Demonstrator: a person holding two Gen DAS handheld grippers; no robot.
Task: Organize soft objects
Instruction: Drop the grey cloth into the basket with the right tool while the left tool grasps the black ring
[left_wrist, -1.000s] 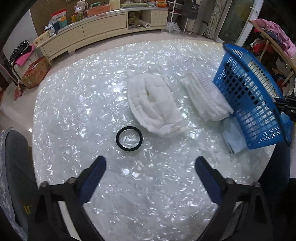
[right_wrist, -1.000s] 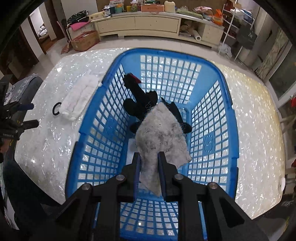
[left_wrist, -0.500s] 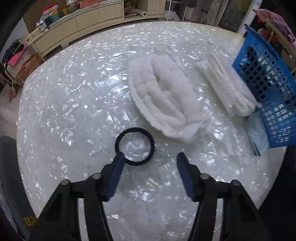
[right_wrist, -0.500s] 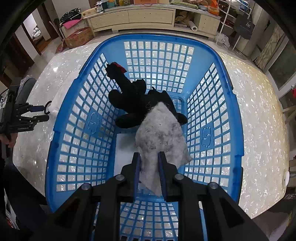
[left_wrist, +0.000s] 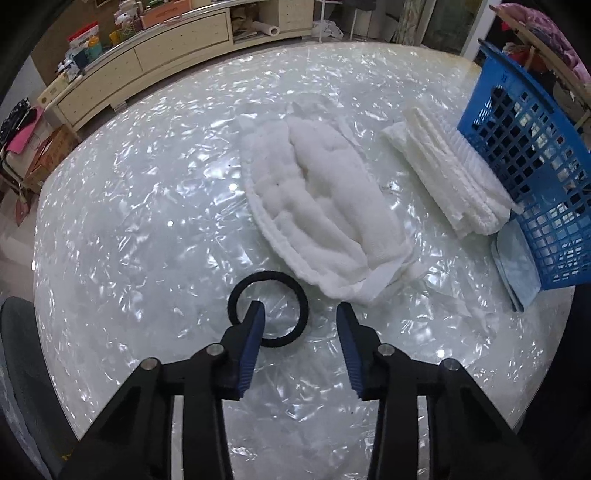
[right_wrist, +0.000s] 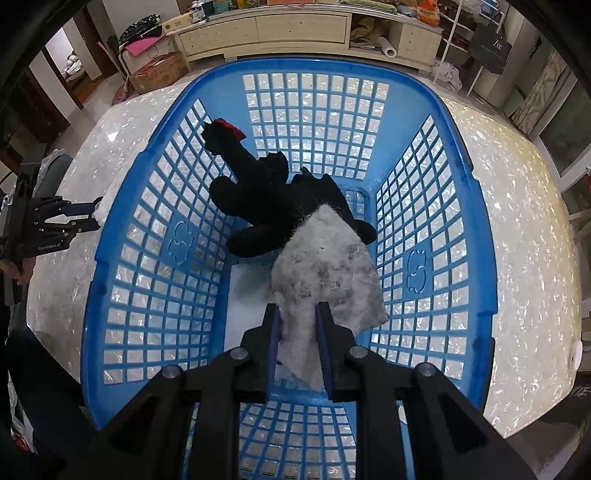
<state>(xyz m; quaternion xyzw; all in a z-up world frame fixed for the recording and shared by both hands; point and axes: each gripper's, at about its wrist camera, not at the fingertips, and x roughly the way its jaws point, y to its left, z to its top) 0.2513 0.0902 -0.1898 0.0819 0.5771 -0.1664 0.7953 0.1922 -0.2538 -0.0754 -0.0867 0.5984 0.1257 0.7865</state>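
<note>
Closest to me, the left claw (left_wrist: 298, 314) hangs low over the shimmering white worktop (left_wrist: 129, 229) with its blue-padded fingers spread apart. One fingertip sits inside the black hair ring (left_wrist: 267, 309), which lies flat on the worktop; the other fingertip is outside the ring, on its right. Just beyond the ring lies a fluffy white cloth (left_wrist: 325, 206), bunched into a long heap, its near corner close to the ring but whether they touch I cannot tell. Further right is a folded white ribbed towel (left_wrist: 450, 177), its far end against the blue basket (left_wrist: 532, 162). A pale blue cloth (left_wrist: 517, 269) is tucked partly under the basket's near corner.

The right claw (right_wrist: 298, 314) is held above the open blue basket (right_wrist: 110, 280), its fingers pressed onto a grey fuzzy cloth (right_wrist: 325, 266) that hangs down between them into the basket. Beneath and beyond the cloth, a black plush toy (right_wrist: 273, 195) with a red tip lies on the basket floor, leaning toward the left wall. Past the left rim, the left claw (right_wrist: 83, 218) shows over the worktop. A long cream sideboard (right_wrist: 266, 29) stands along the far wall.
</note>
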